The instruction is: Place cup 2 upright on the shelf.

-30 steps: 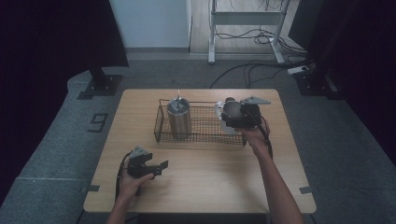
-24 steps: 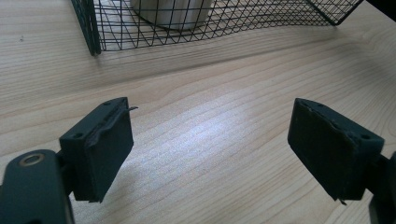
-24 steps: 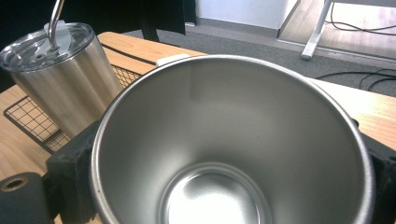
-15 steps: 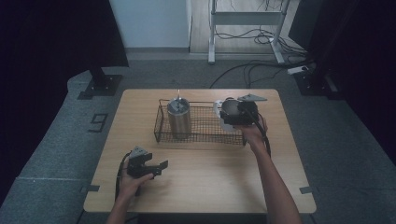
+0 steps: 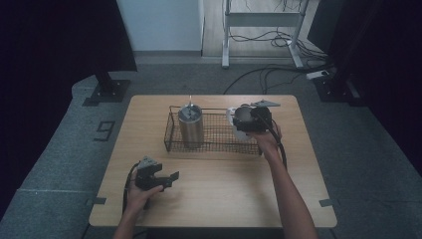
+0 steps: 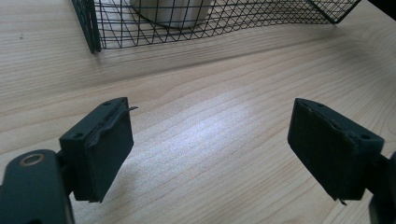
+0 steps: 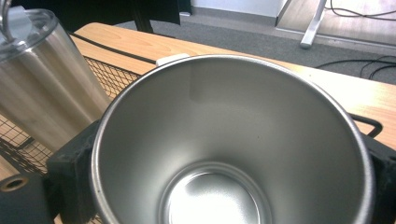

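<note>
right gripper (image 5: 238, 121): my jaws clamp the open steel cup (image 7: 229, 154) over black wire basket (image 5: 214, 144) | left gripper (image 6: 210, 154): jaws wide, nothing between

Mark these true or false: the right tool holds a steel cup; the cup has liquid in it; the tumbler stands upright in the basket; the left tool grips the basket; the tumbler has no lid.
1. The right tool holds a steel cup. True.
2. The cup has liquid in it. False: it is empty.
3. The tumbler stands upright in the basket. True.
4. The left tool grips the basket. False: it is apart from it, jaws open and empty over the table.
5. The tumbler has no lid. False: a lid is on it.
</note>
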The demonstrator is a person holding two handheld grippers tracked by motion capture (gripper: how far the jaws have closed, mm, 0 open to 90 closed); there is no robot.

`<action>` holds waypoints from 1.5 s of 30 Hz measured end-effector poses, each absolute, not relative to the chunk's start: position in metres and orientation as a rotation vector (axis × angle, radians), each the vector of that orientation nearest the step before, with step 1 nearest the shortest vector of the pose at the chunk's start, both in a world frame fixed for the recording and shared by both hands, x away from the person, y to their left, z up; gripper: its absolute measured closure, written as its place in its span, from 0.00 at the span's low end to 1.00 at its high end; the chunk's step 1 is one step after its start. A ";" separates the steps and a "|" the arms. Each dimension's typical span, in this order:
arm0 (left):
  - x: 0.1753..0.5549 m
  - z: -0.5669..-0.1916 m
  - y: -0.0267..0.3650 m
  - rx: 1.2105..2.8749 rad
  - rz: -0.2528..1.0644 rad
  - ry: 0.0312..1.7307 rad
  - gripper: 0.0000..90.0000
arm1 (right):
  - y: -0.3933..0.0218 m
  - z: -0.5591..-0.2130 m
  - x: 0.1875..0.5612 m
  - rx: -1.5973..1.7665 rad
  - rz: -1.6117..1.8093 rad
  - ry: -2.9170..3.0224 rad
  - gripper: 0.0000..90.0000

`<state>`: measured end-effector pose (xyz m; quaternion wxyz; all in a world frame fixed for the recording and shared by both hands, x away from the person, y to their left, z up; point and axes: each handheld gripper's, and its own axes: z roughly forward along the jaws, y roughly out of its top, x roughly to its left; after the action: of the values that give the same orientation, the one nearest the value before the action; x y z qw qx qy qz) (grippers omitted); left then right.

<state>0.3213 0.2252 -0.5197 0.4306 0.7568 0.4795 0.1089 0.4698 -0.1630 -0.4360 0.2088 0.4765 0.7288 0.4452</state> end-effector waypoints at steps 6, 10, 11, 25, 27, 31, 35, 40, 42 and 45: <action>0.321 -0.520 0.224 1.893 0.270 1.194 0.16 | -0.161 -0.444 0.475 1.340 1.215 2.042 0.07; 0.321 -0.521 0.224 1.895 0.270 1.192 0.16 | -0.160 -0.450 0.478 1.362 1.194 2.044 0.07; 0.321 -0.521 0.224 1.895 0.270 1.193 0.16 | -0.160 -0.451 0.478 1.365 1.193 2.046 0.07; 0.321 -0.521 0.224 1.898 0.270 1.193 0.16 | -0.156 -0.464 0.484 1.386 1.159 2.056 0.07; 0.321 -0.521 0.225 1.898 0.270 1.194 0.16 | -0.156 -0.467 0.484 1.392 1.151 2.056 0.07; 0.321 -0.521 0.224 1.901 0.269 1.193 0.16 | -0.158 -0.476 0.485 1.409 1.123 2.072 0.07; 0.321 -0.522 0.224 1.901 0.269 1.192 0.16 | -0.160 -0.481 0.487 1.422 1.104 2.075 0.07; 0.321 -0.522 0.224 1.902 0.269 1.193 0.16 | -0.159 -0.482 0.488 1.420 1.093 2.083 0.07; 0.321 -0.521 0.224 1.901 0.269 1.192 0.16 | -0.158 -0.483 0.487 1.417 1.084 2.090 0.07; 0.321 -0.521 0.224 1.900 0.270 1.191 0.16 | -0.157 -0.484 0.488 1.412 1.078 2.091 0.07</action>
<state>0.3211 0.2242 -0.5213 0.4273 0.7606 0.4767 0.1080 0.4877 -0.1570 -0.4844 0.1976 0.5046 0.7470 0.3852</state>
